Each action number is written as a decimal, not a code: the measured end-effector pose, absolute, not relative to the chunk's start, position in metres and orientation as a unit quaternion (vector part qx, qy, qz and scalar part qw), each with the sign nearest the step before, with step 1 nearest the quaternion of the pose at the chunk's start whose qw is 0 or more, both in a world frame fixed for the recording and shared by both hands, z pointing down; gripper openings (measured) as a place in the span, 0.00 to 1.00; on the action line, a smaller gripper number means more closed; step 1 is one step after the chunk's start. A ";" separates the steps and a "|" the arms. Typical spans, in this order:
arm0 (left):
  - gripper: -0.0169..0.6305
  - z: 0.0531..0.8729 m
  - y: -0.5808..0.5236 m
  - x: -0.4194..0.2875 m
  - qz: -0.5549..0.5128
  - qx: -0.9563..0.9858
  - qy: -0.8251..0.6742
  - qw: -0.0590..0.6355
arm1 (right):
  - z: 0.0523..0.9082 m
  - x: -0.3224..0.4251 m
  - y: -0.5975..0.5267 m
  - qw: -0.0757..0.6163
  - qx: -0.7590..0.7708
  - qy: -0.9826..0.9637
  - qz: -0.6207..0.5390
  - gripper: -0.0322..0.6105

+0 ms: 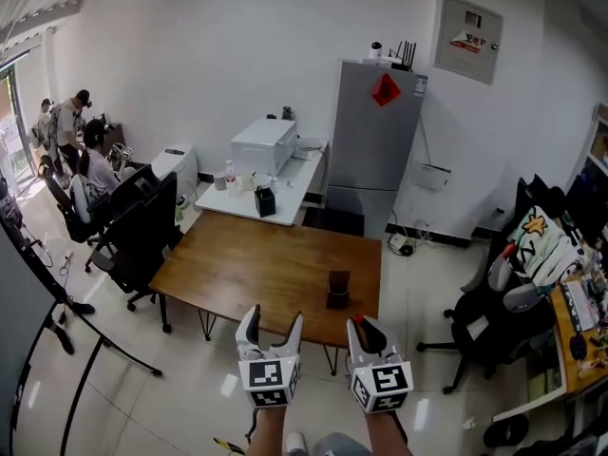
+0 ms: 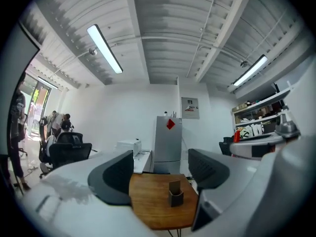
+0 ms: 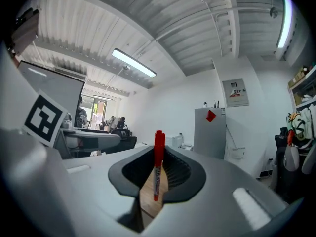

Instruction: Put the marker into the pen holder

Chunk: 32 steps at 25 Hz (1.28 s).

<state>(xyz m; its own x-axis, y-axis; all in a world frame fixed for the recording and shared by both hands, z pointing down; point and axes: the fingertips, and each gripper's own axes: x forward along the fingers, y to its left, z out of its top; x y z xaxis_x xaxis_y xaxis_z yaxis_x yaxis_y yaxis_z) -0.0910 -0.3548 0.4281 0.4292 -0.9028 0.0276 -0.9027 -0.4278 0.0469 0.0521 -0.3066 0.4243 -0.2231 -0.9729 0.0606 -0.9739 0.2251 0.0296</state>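
A red marker (image 3: pixel 158 164) stands upright between the jaws of my right gripper (image 3: pixel 157 174), which is shut on it; its red cap tip (image 1: pixel 358 318) just shows in the head view. The dark pen holder (image 1: pixel 338 289) stands on the wooden table (image 1: pixel 256 269) near its right front edge, just beyond my right gripper (image 1: pixel 367 329). My left gripper (image 1: pixel 270 326) hangs beside it on the left, open and empty, short of the table's front edge. Between its jaws, the left gripper view shows the pen holder (image 2: pixel 175 193) ahead on the wooden table (image 2: pixel 150 201).
Black office chairs (image 1: pixel 138 231) stand at the table's left. A white table (image 1: pixel 285 190) with a printer (image 1: pixel 263 146) and a grey cabinet (image 1: pixel 374 141) lies behind. Another chair (image 1: pixel 494 316) and a cluttered desk (image 1: pixel 575 326) are at the right. People (image 1: pixel 81 145) sit far left.
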 end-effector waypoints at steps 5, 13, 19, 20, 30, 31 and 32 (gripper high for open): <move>0.51 0.447 -0.383 -0.069 0.009 0.861 -0.507 0.032 | 0.441 0.075 -0.337 0.049 0.638 -0.768 0.020 0.14; 0.48 0.444 -0.449 -0.042 0.011 0.859 -0.511 0.016 | 0.452 0.106 -0.408 0.043 0.632 -0.773 0.033 0.14; 0.48 0.447 -0.512 0.006 0.029 0.861 -0.507 0.010 | 0.448 0.149 -0.482 0.021 0.625 -0.780 0.039 0.14; 0.48 0.448 -0.522 0.013 0.031 0.861 -0.507 0.009 | 0.447 0.157 -0.495 0.014 0.623 -0.781 0.041 0.14; 0.48 0.494 -0.582 0.049 0.091 0.855 -0.510 0.032 | 0.499 0.207 -0.579 0.010 0.617 -0.782 0.090 0.14; 0.47 0.502 -0.585 0.051 0.094 0.857 -0.505 0.040 | 0.508 0.207 -0.583 0.014 0.617 -0.781 0.093 0.14; 0.45 0.509 -0.588 0.052 0.098 0.859 -0.501 0.047 | 0.519 0.208 -0.587 0.019 0.618 -0.780 0.097 0.14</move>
